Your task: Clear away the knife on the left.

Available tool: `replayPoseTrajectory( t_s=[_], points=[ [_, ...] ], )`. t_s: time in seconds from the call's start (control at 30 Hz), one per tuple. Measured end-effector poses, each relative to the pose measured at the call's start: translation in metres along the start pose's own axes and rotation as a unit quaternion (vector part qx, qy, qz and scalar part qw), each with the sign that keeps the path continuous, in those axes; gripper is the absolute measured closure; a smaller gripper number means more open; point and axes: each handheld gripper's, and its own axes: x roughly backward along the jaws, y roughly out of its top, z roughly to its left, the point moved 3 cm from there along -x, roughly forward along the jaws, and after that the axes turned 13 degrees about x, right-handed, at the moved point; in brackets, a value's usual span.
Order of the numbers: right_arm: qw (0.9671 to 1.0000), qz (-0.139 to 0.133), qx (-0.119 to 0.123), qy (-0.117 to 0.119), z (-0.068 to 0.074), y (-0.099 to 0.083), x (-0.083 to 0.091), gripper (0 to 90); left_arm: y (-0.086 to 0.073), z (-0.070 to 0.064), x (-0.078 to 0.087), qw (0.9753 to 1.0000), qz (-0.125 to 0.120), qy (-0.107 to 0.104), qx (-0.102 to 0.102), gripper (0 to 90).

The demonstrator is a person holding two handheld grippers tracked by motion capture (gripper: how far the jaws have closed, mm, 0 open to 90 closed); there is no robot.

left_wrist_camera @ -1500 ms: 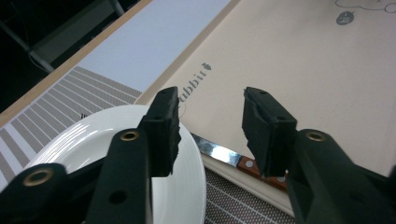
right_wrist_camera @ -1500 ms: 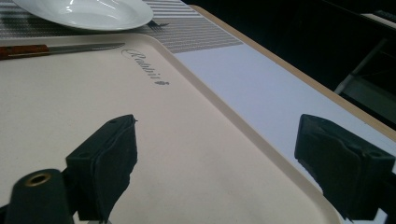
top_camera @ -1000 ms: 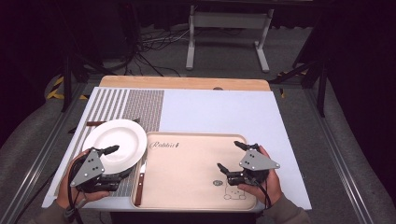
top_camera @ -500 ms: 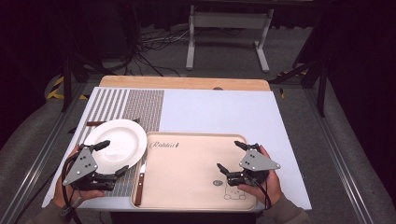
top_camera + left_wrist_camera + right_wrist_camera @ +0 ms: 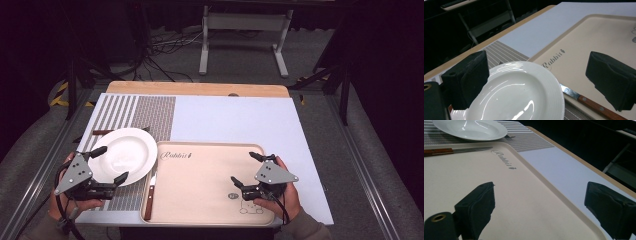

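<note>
Barely started: plate not yet gripped

Left gripper (image 5: pixel 108 164) released, jaws wide, straddling the near-left rim of the round white ceramic plate (image 5: pixel 121 155); no clamp visible. Plate sits on the grey striped placemat (image 5: pixel 152 112), just ahead of the left claw, touching or just beside the beige plastic tray (image 5: pixel 200 200) to its right. Wooden-handled steel knife (image 5: pixel 150 196) lies along the tray's left edge, right of that claw. Right gripper (image 5: pixel 247 169) released too, empty, hovering over the tray's near-right part. Judgement: grasp and lift all left. Versus a second ago: left claw pulled back toward the person and outward, jaws now framing the rim; right claw, plate, knife unchanged.
</note>
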Motion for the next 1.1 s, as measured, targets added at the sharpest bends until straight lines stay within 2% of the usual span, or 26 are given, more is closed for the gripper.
replayPoseTrajectory(
  t_s=[0.17, 0.33, 0.43, 0.47, 0.5, 0.6, 0.63, 0.73, 0.8, 0.87, 1.1],
  points=[
    [1.0, -0.001, 0.0, 0.001, 0.001, 0.001, 0.0, 10.8, -0.003, 0.008, 0.001, 0.9999, 0.005, 0.013, -0.005, 6.0],
    [1.0, -0.002, 0.001, 0.001, 0.001, 0.001, 0.0, 10.9, -0.006, 0.019, 0.002, 0.9996, 0.003, 0.025, 0.01, 6.0],
    [1.0, -0.001, 0.0, 0.003, 0.002, 0.001, 0.0, 10.9, -0.007, 0.025, 0.004, 0.999, -0.001, 0.041, 0.017, 5.9],
    [1.0, -0.001, -0.001, 0.004, 0.002, 0.0, 0.001, 10.8, -0.007, 0.028, 0.004, 0.9988, -0.001, 0.048, 0.012, 6.1],
    [1.0, 0.0, -0.001, 0.005, 0.002, 0.0, 0.001, 10.8, -0.008, 0.031, 0.005, 0.9984, 0.0, 0.054, 0.018, 6.9],
    [1.0, 0.001, -0.002, 0.006, 0.002, 0.0, 0.001, 10.8, -0.009, 0.035, 0.006, 0.9983, 0.001, 0.054, 0.022, 7.7],
    [1.0, 0.002, -0.004, 0.007, 0.002, -0.001, 0.001, 10.8, -0.009, 0.04, 0.009, 0.9986, 0.0, 0.045, 0.03, 7.8],
    [0.9999, 0.004, -0.005, 0.008, 0.002, -0.002, 0.001, 10.7, -0.008, 0.044, 0.012, 0.9985, -0.004, 0.041, 0.036, 7.8],
    [0.9999, 0.006, -0.004, 0.01, 0.002, -0.002, -0.001, 10.7, -0.008, 0.048, 0.015, 0.9983, -0.007, 0.044, 0.038, 8.1],
    [0.9999, 0.008, -0.002, 0.013, 0.003, -0.003, -0.001, 10.7, -0.007, 0.054, 0.018, 0.9977, -0.005, 0.055, 0.038, 12.1],
    [0.9999, 0.007, -0.003, 0.014, 0.003, -0.004, 0.0, 10.7, -0.007, 0.068, 0.021, 0.9967, -0.005, 0.066, 0.046, 13.6]
  ],
)
